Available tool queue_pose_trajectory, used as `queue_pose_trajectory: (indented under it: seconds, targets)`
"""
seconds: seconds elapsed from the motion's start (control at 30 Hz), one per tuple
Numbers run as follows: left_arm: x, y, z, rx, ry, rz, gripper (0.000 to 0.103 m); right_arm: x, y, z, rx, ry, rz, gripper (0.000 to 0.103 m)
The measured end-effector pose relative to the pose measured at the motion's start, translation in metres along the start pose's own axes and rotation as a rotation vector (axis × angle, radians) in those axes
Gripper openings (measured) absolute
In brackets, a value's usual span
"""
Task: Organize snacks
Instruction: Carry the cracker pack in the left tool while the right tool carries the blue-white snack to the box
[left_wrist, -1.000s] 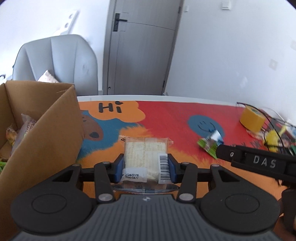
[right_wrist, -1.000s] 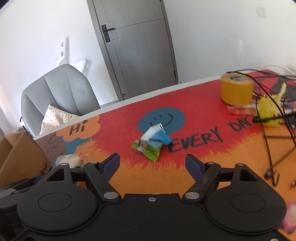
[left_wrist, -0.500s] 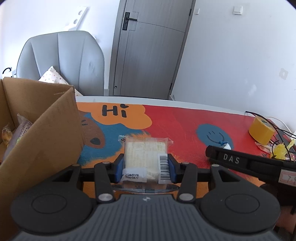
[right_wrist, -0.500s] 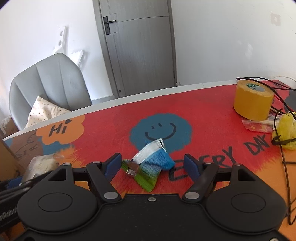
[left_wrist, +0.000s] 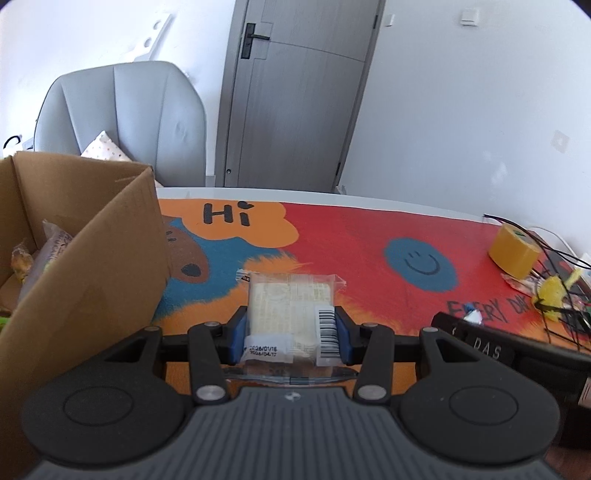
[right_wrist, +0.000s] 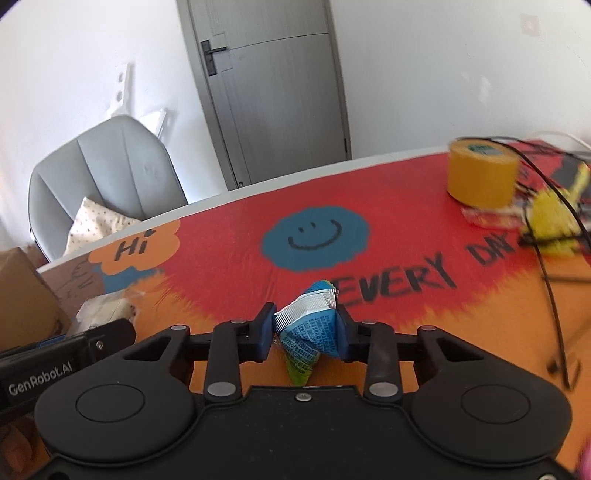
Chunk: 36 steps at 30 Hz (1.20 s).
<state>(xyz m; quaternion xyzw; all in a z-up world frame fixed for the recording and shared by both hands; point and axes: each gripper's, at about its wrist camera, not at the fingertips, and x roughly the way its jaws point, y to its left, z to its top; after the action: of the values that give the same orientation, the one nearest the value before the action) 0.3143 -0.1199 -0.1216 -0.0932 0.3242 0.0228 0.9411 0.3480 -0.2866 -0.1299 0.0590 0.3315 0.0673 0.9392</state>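
My left gripper (left_wrist: 290, 326) is shut on a clear packet of pale crackers (left_wrist: 290, 314) with a barcode label, held just above the colourful table mat. An open cardboard box (left_wrist: 92, 251) stands right beside it on the left, with several snack packs (left_wrist: 22, 258) inside. In the right wrist view my right gripper (right_wrist: 306, 328) has its jaws closing on a blue and green snack packet (right_wrist: 308, 332); both pads press its sides and the foil bulges between them. The left gripper's body (right_wrist: 66, 354) and its cracker packet (right_wrist: 107, 308) show at the left edge there.
A roll of yellow tape (right_wrist: 480, 175) stands at the far right of the mat, beside black cables (right_wrist: 550, 280), a yellow object (right_wrist: 550, 218) and a small clear wrapper (right_wrist: 487, 218). A grey chair (left_wrist: 122, 122) with a cushion stands behind the table, before a grey door (left_wrist: 295, 92).
My right gripper came forward and down over the blue and green packet and closed its jaws on it. The left gripper kept its hold on the cracker packet beside the box.
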Motion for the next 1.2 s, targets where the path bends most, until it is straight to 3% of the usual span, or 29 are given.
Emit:
queue_pose_trajectory:
  seconds: [0.33,0.63,1.2]
  targets:
    - [-0.058,-0.001,-0.002,0.035,-0.05,-0.048,0.046,-0.068,0.003,-0.014,0.123,-0.075,0.052,0.034]
    - [-0.11,0.009,0.004,0.05,-0.112,-0.098,0.046,-0.123,0.021,-0.019,0.158,-0.158,0.113,0.034]
    - [-0.164,0.053,0.018,0.012,-0.197,-0.091,0.046,-0.157,0.077,-0.016,0.095,-0.207,0.208,0.034]
